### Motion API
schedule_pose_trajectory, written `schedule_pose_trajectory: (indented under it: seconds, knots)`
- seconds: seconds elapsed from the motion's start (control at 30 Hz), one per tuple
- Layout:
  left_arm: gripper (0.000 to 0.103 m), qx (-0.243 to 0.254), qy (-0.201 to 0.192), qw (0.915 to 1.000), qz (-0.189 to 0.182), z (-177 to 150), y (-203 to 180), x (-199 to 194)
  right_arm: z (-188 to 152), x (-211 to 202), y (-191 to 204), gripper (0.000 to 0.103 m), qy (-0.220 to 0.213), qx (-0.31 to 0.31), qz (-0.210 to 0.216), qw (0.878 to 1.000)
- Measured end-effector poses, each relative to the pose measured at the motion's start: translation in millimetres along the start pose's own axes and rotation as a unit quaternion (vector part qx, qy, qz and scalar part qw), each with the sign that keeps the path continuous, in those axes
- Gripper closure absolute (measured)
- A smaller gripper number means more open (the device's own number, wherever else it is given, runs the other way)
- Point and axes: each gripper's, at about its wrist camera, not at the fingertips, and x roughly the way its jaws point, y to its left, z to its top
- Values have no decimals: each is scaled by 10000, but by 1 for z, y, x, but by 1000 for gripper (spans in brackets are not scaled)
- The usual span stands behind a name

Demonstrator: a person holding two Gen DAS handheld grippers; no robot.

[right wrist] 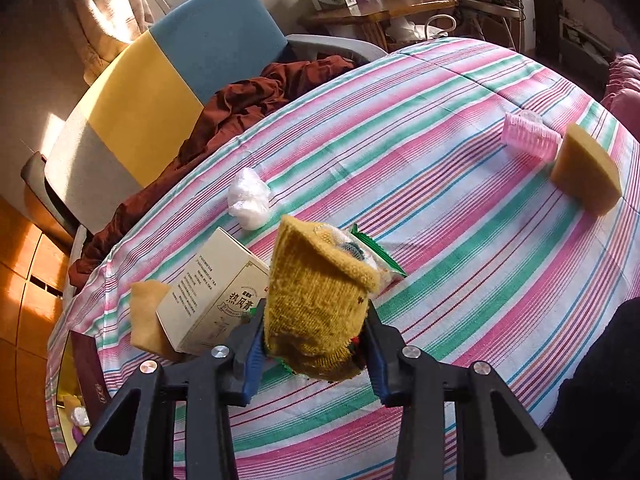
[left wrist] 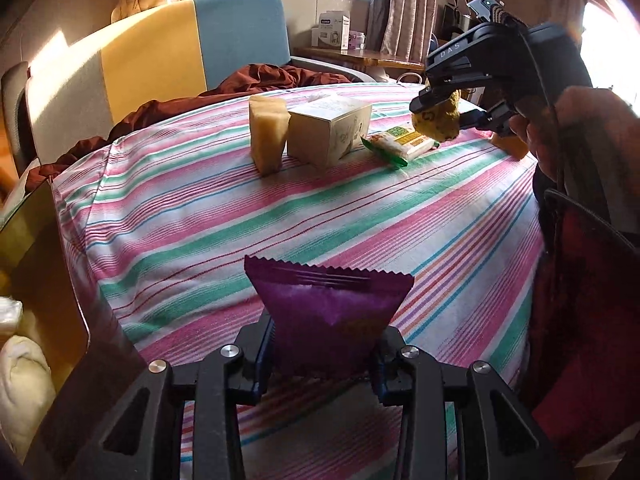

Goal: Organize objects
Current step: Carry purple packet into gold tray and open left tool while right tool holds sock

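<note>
My left gripper (left wrist: 326,350) is shut on a purple snack packet (left wrist: 328,312) and holds it above the striped tablecloth (left wrist: 200,216). My right gripper (right wrist: 316,340) is shut on a yellow knitted sock (right wrist: 316,300); in the left wrist view the right gripper (left wrist: 448,110) holds the sock (left wrist: 436,118) over a green and white snack pack (left wrist: 400,145). A white box (left wrist: 328,130) and a tan sponge (left wrist: 267,136) stand at the table's far side. In the right wrist view the box (right wrist: 212,296) and sponge (right wrist: 148,320) lie left of the sock.
A crumpled white wad (right wrist: 249,199), a pink ribbed cup (right wrist: 530,140) and a second tan sponge wedge (right wrist: 586,176) rest on the tablecloth (right wrist: 440,208). A yellow and blue chair (left wrist: 180,56) with brown cloth (left wrist: 256,80) stands behind the table. A wooden side table (right wrist: 384,10) holds boxes.
</note>
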Motion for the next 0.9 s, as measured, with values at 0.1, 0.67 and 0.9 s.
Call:
schedule_pose_trajectory:
  seconds: [0.1,0.67,0.9]
  knots:
    - [64,28,-20,10000,18,-5,1,-7,-1,3,4,61,64,-102,-10,9999]
    - [66,-795,-778,9938,6,2,47,-96,-19,34,32,61,919,-960,-286,9907]
    - [66,-1719,-1000,9770,764,-11,121,-141,-34,49,52,61,1216,-1641,-683,9765]
